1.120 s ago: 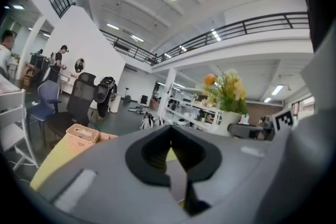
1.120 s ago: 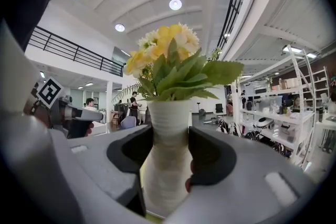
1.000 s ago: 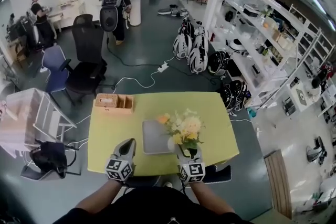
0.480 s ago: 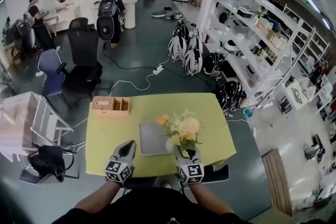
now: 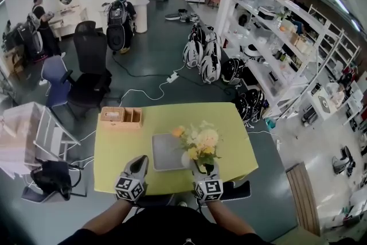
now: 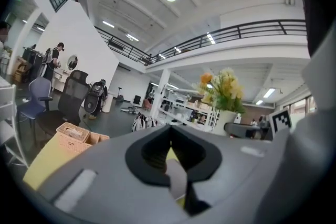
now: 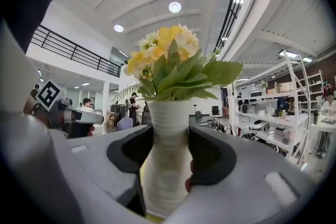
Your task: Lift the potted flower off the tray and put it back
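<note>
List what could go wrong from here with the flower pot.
1. The right gripper has its jaws clamped on the pot alone, with the tall flowers above; top-heavy, it may tip in the grip.
2. The pot is at the tray's right rim; set down there, it might land half on the rim and tilt.

Tray: the flat grey tray's (image 5: 165,151) right edge lies under the blooms in the head view
Pot base: the white ribbed pot of yellow flowers (image 7: 167,165) runs down behind the right tool's (image 5: 202,167) grey body in the right gripper view; whether it touches the tray cannot be told
Wicker box: the tan compartmented box's (image 5: 121,116) contents are too small to tell
Shelves: goods on the white racks (image 5: 275,37) are too small to name
Arms: the person's dark-sleeved arms (image 5: 103,224) are cut off by the lower edge
</note>
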A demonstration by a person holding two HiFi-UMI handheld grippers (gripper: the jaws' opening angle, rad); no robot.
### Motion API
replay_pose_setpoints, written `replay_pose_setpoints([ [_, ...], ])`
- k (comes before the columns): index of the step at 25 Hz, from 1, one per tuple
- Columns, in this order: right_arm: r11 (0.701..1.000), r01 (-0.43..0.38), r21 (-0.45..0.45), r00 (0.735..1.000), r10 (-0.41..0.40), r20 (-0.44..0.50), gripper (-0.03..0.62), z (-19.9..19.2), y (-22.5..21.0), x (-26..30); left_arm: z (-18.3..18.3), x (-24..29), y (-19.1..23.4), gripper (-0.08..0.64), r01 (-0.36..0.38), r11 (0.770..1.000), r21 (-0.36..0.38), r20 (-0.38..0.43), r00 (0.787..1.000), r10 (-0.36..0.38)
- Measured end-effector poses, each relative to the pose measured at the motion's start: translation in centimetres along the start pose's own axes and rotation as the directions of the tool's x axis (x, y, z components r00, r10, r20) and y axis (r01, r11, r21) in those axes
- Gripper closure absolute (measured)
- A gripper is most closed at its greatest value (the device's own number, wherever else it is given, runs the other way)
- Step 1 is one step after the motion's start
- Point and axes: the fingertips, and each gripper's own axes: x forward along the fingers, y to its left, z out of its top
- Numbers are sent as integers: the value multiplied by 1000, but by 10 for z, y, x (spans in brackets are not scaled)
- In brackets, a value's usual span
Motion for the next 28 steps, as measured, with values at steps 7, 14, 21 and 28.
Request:
replay_pose_setpoints([
  [7,1000,-5,1,1000,5,0,379,1,2,2,-2,-3,2,554,-12,1000,-8,-9,1000,12],
  [14,1000,-20,-1,1000,20,-12,379,-8,3,10,-10,-5,3,554,-30,999,-20,-24,999,29],
  [21,998,-56,-5,998,56,-2,379,-26,1,46,-22,-10,17,554,-60,998,-21,-50,997,59],
  [28,996,-84,-28,996,84,-11,379,-60,-9,89,-47,-32,24,554,-122,992,-31,-113,987,118],
])
